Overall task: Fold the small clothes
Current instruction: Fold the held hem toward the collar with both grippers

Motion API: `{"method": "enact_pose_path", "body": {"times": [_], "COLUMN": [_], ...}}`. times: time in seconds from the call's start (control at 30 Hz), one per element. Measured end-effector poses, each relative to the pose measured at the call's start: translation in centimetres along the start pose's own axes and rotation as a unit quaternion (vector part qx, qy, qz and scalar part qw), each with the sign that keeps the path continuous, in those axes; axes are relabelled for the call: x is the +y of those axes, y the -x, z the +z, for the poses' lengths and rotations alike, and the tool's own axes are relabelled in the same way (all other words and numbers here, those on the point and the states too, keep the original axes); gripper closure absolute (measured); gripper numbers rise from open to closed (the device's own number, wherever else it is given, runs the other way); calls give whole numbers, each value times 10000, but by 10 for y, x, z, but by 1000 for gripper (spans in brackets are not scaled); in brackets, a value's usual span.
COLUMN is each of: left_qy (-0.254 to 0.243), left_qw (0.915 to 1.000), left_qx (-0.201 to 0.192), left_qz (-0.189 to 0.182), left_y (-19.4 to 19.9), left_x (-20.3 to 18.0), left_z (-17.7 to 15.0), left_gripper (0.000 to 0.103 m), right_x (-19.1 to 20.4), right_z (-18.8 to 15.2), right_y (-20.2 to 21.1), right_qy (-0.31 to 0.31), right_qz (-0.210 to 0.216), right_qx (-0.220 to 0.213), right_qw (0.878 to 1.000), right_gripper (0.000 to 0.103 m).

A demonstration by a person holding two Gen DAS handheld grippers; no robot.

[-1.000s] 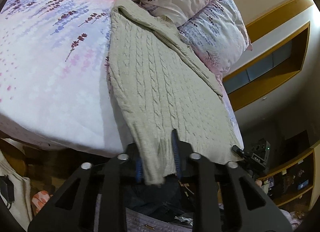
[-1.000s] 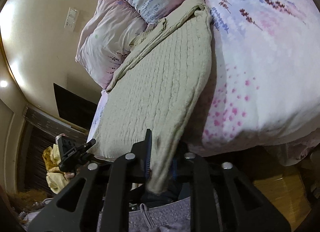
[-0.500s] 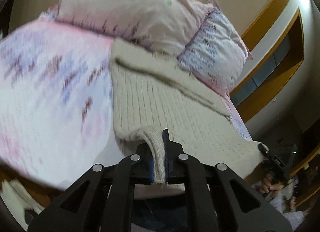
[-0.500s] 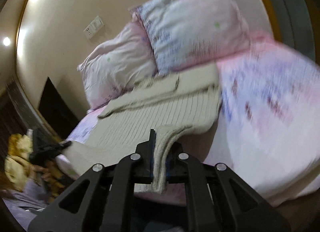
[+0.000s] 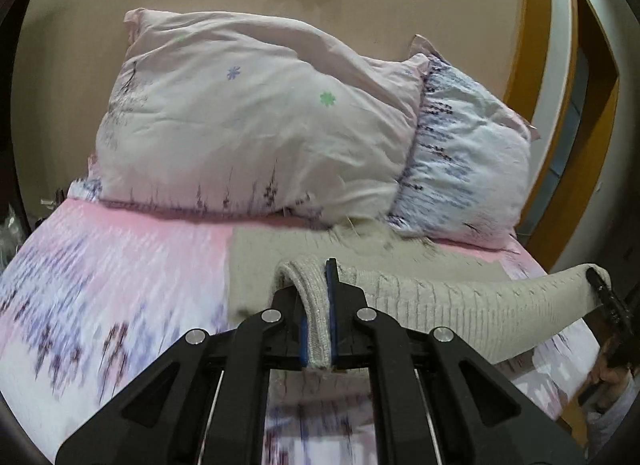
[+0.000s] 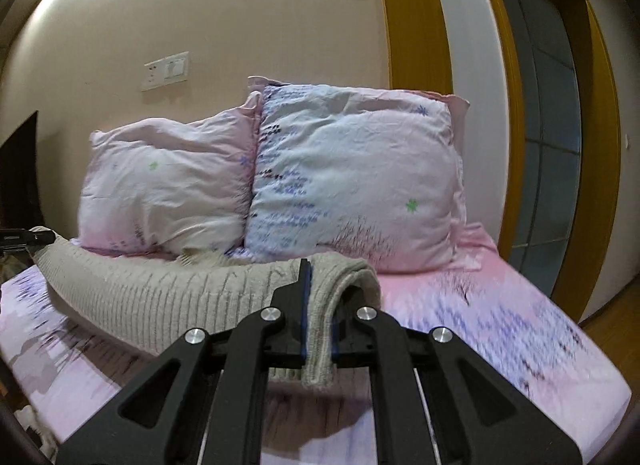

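A beige cable-knit sweater (image 5: pixel 460 305) lies on the bed, its near hem lifted off the sheet and stretched between both grippers. My left gripper (image 5: pixel 318 317) is shut on one hem corner, the knit folded between its blue pads. In the left wrist view the right gripper (image 5: pixel 600 285) shows at the far right, holding the other corner. My right gripper (image 6: pixel 318 317) is shut on that corner of the sweater (image 6: pixel 160 297); the left gripper (image 6: pixel 28 239) appears at the left edge. The sweater's far part rests flat below the pillows.
Two floral pillows (image 5: pixel 248 121) (image 6: pixel 352 173) lean against the wall at the head of the bed. The pink and purple floral sheet (image 5: pixel 100 277) covers the bed. A wooden door frame (image 6: pixel 412 17) stands on the right, and a person's hand (image 5: pixel 616 369) holds the right gripper.
Both grippers have risen with the sweater's hem and tipped up toward level; the hem, which hung over the bed's edge, is now lifted above the sheet toward the pillows.
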State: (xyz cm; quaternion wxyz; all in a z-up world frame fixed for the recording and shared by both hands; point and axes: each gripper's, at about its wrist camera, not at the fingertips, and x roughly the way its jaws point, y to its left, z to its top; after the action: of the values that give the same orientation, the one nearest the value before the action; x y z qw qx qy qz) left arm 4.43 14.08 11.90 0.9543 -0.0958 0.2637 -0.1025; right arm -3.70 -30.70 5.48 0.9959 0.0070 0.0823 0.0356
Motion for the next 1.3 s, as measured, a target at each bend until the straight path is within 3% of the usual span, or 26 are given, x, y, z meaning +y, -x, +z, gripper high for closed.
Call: {"method": "enact_pose_path", "body": {"times": [0.17,0.5,0.7,0.83,1.0,1.13,1.2,1.27,1.3], "left_qy": [254,778,755,977,1159,1244,1310,1424,1481], "left_qw": [9996,9954,9945,9891,9839,9820,9806,9784,9776], "left_qx": [59,482,585,992,1295,1380,1425,1481,1480], "left_qz": [104,287,427,481,421,353,303,233,201], "left_y": [-48,-127,-158,-187,-206,-212,-215,-219,-220], "left_x": [10,23,21,28,35,37,39,42,43], "left_z": [22,32,40,35,27,26,26,26,26], "left_gripper": [97,97,97,97,97,97,97,95,95], "right_x": [6,-5,-17,-28,-35,-41,-44,-45,-45], "right_z": [13,6,-8,-24,-30,-32,-33,-33,-32], "right_y": [-48,-138,-192,-221,-237,-245,-247,-250,-253], "right_qy": [116,-679,-1118,-1498,-1824,-2148,-2306,-2492,-2588], "right_qz": [-283,-388,-525,-588,-586,-519,-452,-300,-204], "right_qx": [247,1127,1704,2246,2513,2650,2675,2682,2660], "right_qw": [9992,9905,9776,9611,9488,9386,9345,9301,9284], "right_gripper": [96,96,96,96,96,85,74,53,49]}}
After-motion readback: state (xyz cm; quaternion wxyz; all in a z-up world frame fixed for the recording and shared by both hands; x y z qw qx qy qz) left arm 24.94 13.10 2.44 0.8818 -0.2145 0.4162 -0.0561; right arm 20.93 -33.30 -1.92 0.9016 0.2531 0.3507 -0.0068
